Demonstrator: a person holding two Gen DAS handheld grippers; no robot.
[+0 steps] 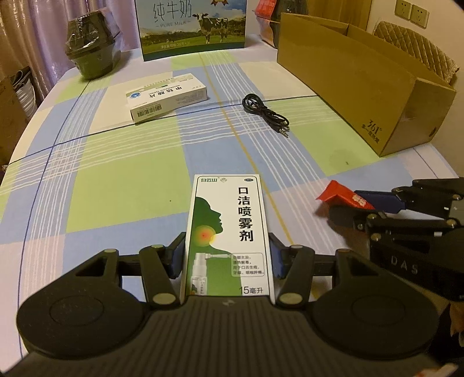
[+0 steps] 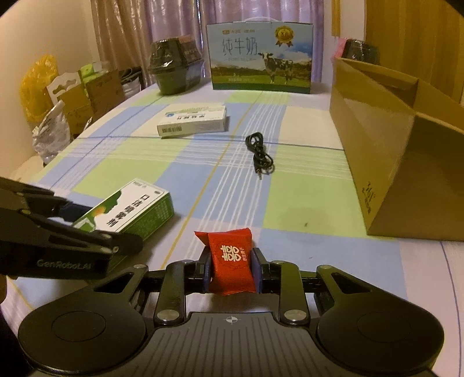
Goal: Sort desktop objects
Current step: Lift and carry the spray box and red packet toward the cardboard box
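Green-and-white cardboard spray box sits clamped between the blue pads of the left tool, lying flat at the near edge of the checked blue, green and white cloth-covered surface. To its right, the right tool is closed on a small red foil sachet with white characters, just above the cloth. Farther back lie a white flat medicine carton and a coiled black audio cable, well apart. An open brown cardboard box stands along the right side, and a blue-and-green milk carton printed with a cow stands at the far edge beside a dark wrapped bowl.
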